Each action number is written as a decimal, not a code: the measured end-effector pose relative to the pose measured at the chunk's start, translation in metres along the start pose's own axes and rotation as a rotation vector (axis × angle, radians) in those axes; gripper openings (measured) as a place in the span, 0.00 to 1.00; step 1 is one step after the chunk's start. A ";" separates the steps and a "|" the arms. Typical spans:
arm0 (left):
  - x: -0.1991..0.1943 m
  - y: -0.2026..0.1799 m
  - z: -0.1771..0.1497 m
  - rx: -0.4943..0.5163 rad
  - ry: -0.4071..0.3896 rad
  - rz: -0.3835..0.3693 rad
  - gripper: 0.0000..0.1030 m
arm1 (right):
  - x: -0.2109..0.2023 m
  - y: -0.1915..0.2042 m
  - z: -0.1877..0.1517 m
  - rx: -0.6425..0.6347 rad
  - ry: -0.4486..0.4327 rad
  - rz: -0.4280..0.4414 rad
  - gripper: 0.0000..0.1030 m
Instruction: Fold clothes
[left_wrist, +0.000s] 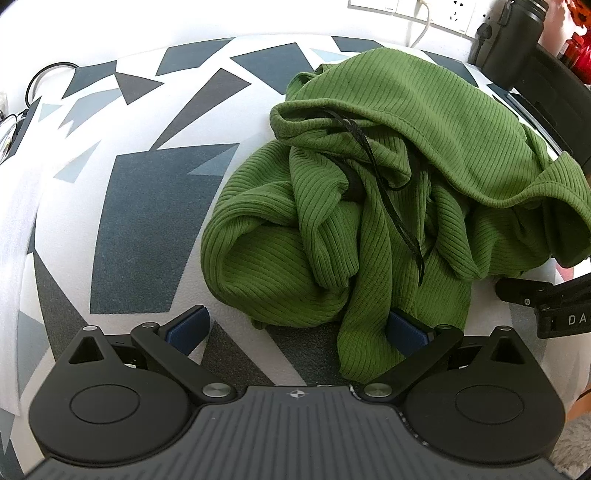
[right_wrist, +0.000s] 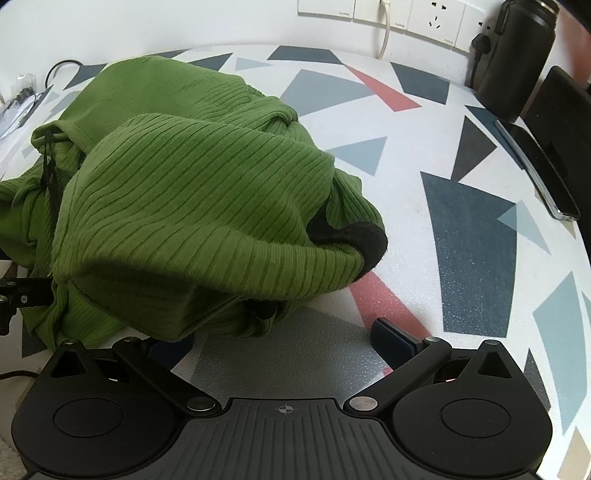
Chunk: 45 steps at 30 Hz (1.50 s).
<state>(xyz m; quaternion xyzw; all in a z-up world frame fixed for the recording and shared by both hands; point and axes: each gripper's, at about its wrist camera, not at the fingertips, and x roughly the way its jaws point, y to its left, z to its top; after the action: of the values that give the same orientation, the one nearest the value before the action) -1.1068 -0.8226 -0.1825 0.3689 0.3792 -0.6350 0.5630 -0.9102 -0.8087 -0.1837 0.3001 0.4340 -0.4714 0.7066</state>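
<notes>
green ribbed garment heaped on a patterned table, both grippers spread wide at its near edge

in the left wrist view, going left to right: a black cable (left_wrist: 48, 74) loops at the far left edge of the table (left_wrist: 147, 221), whose white top is printed with dark grey and blue-grey shards. the left gripper (left_wrist: 295, 328) sits low at the near edge, its jaws spread wide and closed on nothing. its left blue pad (left_wrist: 190, 326) rests over bare table; its right blue pad (left_wrist: 404, 332) is partly draped by a fold of the green ribbed garment (left_wrist: 406, 166). the garment lies crumpled in a pile right of centre, with a thin black drawstring (left_wrist: 388, 206) trailing down across its folds. at the right edge a black piece of the other gripper shows the letters "da"; the rest is cut off. white wall sockets (left_wrist: 424, 11) with a white cord run along the back wall, beside a black bottle (left_wrist: 517, 40).

in the right wrist view, the same garment (right_wrist: 192, 192) fills the left and middle, bunched high, with a black cuff or lining (right_wrist: 369, 240) showing at its right end. the right gripper (right_wrist: 280, 343) is also wide apart and empty: its left finger lies under the cloth's near hem, its right blue pad (right_wrist: 393, 343) over bare table with a red shard. farther right lie a black bottle (right_wrist: 517, 62) and a phone (right_wrist: 543, 177) near the table edge. small print on the socket plates is too small to read.
</notes>
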 end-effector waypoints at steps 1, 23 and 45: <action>0.000 0.000 0.000 0.000 -0.001 0.000 1.00 | 0.000 0.000 0.000 0.000 0.003 0.000 0.99; 0.001 0.000 -0.003 0.001 -0.019 0.003 1.00 | 0.000 0.000 -0.002 -0.008 -0.012 0.003 0.99; -0.001 -0.001 -0.009 0.006 -0.056 0.001 1.00 | 0.000 -0.002 -0.003 -0.021 -0.029 0.011 0.99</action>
<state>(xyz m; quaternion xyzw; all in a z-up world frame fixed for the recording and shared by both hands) -1.1068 -0.8138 -0.1854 0.3527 0.3612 -0.6460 0.5725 -0.9134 -0.8066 -0.1851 0.2880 0.4270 -0.4673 0.7186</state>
